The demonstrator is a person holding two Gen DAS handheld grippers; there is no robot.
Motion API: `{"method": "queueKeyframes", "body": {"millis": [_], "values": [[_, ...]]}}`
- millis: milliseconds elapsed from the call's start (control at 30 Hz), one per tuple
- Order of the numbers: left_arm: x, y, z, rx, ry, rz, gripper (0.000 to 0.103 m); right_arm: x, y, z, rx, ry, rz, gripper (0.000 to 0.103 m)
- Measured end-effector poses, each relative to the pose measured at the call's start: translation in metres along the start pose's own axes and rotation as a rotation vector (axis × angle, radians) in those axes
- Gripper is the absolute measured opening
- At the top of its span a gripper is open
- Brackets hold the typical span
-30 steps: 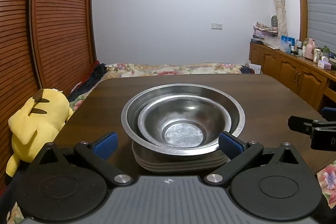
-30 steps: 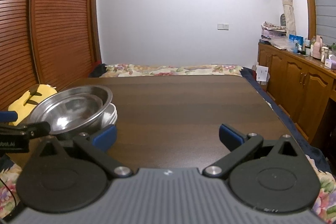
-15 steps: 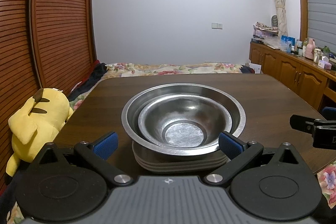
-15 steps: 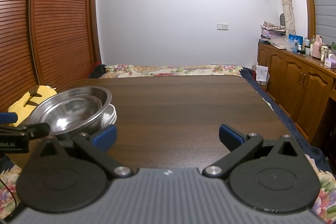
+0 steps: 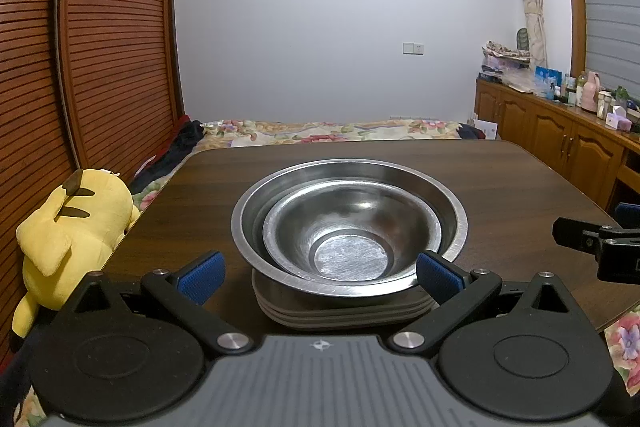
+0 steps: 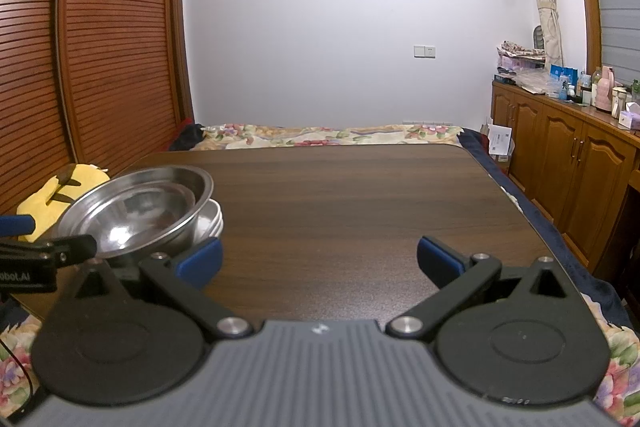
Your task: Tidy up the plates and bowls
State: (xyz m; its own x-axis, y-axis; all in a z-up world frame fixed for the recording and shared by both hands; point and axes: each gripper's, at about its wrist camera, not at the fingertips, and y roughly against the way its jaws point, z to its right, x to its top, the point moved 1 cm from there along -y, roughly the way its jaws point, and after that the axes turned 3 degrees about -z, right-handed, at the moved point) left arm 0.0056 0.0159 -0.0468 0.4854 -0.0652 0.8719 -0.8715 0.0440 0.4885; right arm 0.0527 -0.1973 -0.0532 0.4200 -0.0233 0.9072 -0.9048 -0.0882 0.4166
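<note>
A small steel bowl [image 5: 352, 227] sits nested inside a large steel bowl [image 5: 448, 203], and both rest on a stack of pale plates [image 5: 344, 311] at the near left of the dark wooden table [image 5: 500, 179]. My left gripper [image 5: 320, 275] is open, its blue pads either side of the stack's near edge and clear of it. My right gripper [image 6: 319, 259] is open over bare table [image 6: 340, 195], empty, with the bowls [image 6: 132, 211] and plates [image 6: 214, 219] to its left. Each gripper shows at the edge of the other's view: right gripper [image 5: 592, 239], left gripper [image 6: 48, 255].
A yellow plush toy [image 5: 68, 231] leans at the table's left edge. A bed with a floral cover [image 5: 332, 131] lies beyond the far edge. Slatted wooden doors [image 5: 100, 47] stand on the left. A wooden cabinet [image 5: 560, 147] carrying bottles runs along the right.
The right gripper has drifted very slightly to the right in the left wrist view. The bowls, the plates and the left gripper have stayed put.
</note>
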Motion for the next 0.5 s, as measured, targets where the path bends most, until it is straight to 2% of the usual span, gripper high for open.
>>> {"method": "queueKeyframes", "body": {"millis": [500], "values": [[0.0001, 0.0007, 0.0004, 0.001, -0.001, 0.001, 0.103, 0.0014, 0.0, -0.0003, 0.002, -0.001, 0.001, 0.103]]}}
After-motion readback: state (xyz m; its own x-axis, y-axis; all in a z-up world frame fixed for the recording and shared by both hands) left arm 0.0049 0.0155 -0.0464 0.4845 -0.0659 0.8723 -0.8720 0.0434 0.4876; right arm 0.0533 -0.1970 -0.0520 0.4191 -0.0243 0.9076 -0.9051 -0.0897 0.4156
